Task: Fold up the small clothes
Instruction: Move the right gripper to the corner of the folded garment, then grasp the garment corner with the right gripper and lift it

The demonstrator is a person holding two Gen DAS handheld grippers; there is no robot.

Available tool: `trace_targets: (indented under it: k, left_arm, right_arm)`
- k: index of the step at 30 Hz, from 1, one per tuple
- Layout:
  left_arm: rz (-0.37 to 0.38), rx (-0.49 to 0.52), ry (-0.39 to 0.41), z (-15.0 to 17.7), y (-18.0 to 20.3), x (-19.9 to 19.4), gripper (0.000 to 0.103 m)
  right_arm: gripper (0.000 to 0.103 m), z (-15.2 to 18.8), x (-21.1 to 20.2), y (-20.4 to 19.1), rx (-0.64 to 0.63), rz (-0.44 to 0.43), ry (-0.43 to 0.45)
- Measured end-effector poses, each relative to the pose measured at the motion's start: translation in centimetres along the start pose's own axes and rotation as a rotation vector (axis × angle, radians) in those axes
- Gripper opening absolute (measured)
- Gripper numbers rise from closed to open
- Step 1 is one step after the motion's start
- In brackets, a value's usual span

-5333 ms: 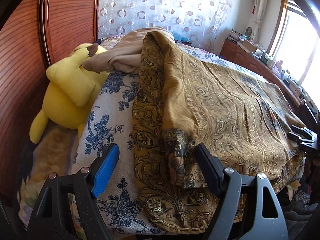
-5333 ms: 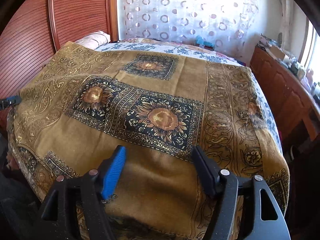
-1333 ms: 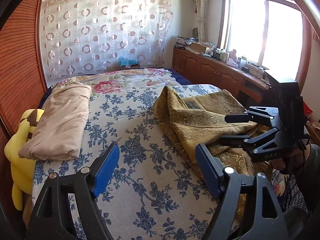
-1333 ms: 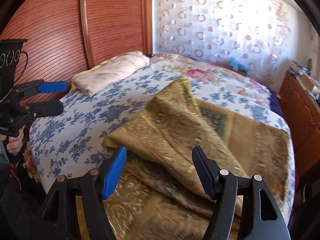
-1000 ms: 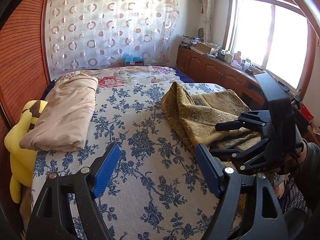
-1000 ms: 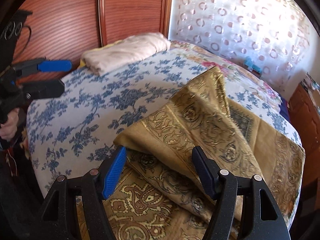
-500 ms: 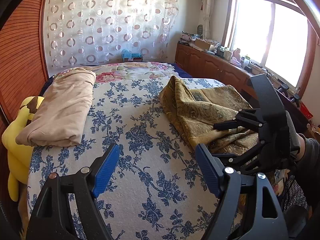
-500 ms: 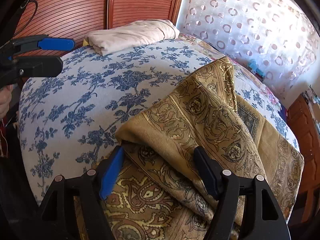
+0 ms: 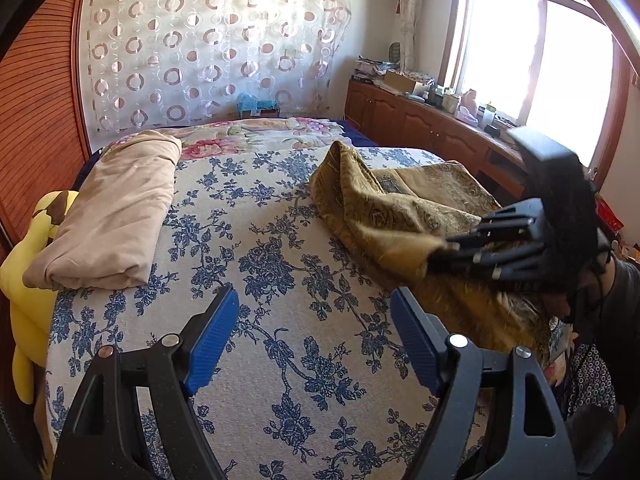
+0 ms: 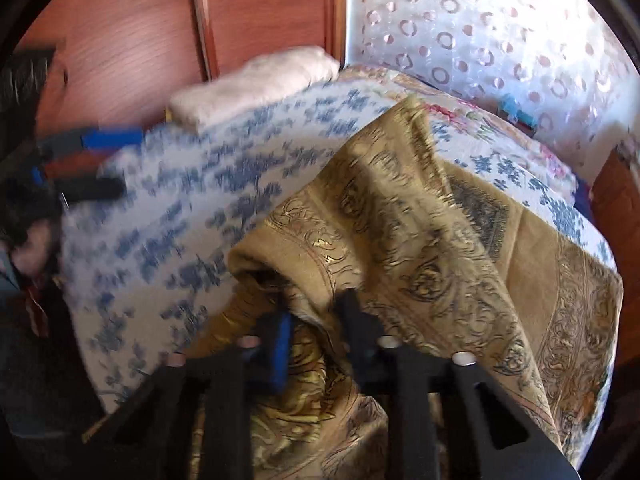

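Along the left edge of the bed a yellow plush toy (image 9: 24,280) is wedged between the mattress and the reddish wooden slatted headboard (image 9: 36,120). Beside it, on the blue-flowered white bedspread (image 9: 248,248), lies a folded beige blanket (image 9: 112,216), running along that left edge toward the far end.

The left gripper (image 9: 314,336), a black frame with 2 blue-padded fingers (image 9: 212,336), hovers over the near middle of the bedspread. Its jaws stand wide apart with nothing between them, only the flowered cloth showing below.

Further right, the gold-brown patterned cloth with dark scrollwork (image 9: 400,208) lies bunched on the right half of the bed, 1 fold rising in a ridge toward the far end and the rest spilling over the near right edge. The right gripper (image 10: 316,320) has pinched the near corner of that cloth: its jaws are drawn close together with a thick fold of fabric clamped between them. Seen from the left wrist, the same tool reaches in from the right edge, its tips buried in the lifted corner. The right wrist view is blurred on its left side.

Beyond the bed hangs a sheer white curtain with ring patterns (image 9: 216,48), and a brown wooden cabinet (image 9: 420,124) runs under the bright window (image 9: 532,52) on the right.
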State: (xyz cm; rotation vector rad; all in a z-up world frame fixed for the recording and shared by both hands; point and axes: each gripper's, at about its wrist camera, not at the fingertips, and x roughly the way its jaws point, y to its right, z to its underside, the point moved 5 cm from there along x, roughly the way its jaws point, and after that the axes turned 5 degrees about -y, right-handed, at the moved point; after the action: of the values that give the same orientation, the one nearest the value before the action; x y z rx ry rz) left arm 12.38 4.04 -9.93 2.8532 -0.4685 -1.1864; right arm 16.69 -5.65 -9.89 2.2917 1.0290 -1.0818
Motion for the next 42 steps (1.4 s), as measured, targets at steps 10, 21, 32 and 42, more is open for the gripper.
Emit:
trace_targets:
  k: [10,21,32,42]
  left_arm:
    - [0.019,0.022,-0.027,0.6,1.5,1.0,0.079]
    - [0.025,0.032,-0.036,0.8,2.1,1.3,0.079]
    - [0.045,0.038,-0.040,0.9,2.8,1.7,0.079]
    - [0.061,0.039,-0.044,0.8,3.5,2.0,0.079]
  right_arm:
    - [0.013,0.0,-3.4,3.1,0.154,-0.096,0.125]
    - [0.004,-1.2,-3.6,4.8,0.226,-0.066,0.191]
    - [0.004,-2.0,-6.6,17.2,0.392,0.372,0.186]
    - [0.034,5.8,-11.1,20.3,0.520,0.400,0.181]
